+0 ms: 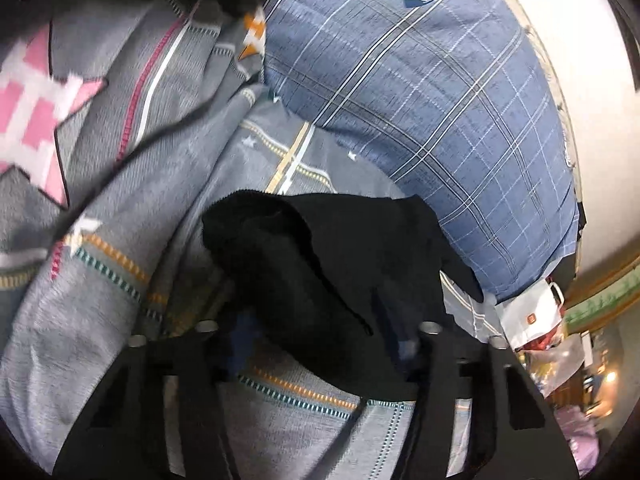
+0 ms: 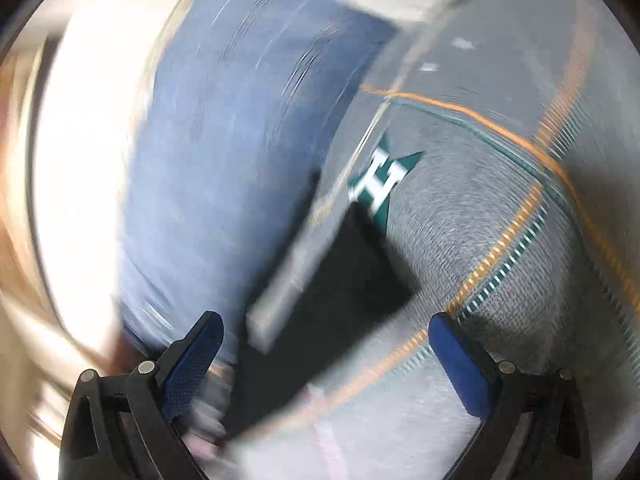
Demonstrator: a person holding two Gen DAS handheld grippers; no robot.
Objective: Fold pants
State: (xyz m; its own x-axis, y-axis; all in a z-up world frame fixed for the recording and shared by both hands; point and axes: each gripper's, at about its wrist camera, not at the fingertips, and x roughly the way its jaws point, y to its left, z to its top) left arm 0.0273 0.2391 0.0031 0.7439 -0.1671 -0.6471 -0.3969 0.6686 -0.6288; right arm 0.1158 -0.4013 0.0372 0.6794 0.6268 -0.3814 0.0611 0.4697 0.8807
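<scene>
The left gripper (image 1: pixel 316 340) has a black plastic frame with small round silver screws. The right gripper (image 2: pixel 326 340) matches it, with blue padded fingers (image 2: pixel 460 364).

Blue pillow (image 1: pixel 420 120) close behind black pants (image 1: pixel 320 272)

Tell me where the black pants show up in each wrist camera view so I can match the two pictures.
Left wrist: black pants bunched low in the centre, between the left tongs.
Right wrist: a blurred dark strip running from centre to lower left, ahead of the open right tongs.
Shared landmark: the blue plaid pillow on the grey star-patterned bedding.
</scene>
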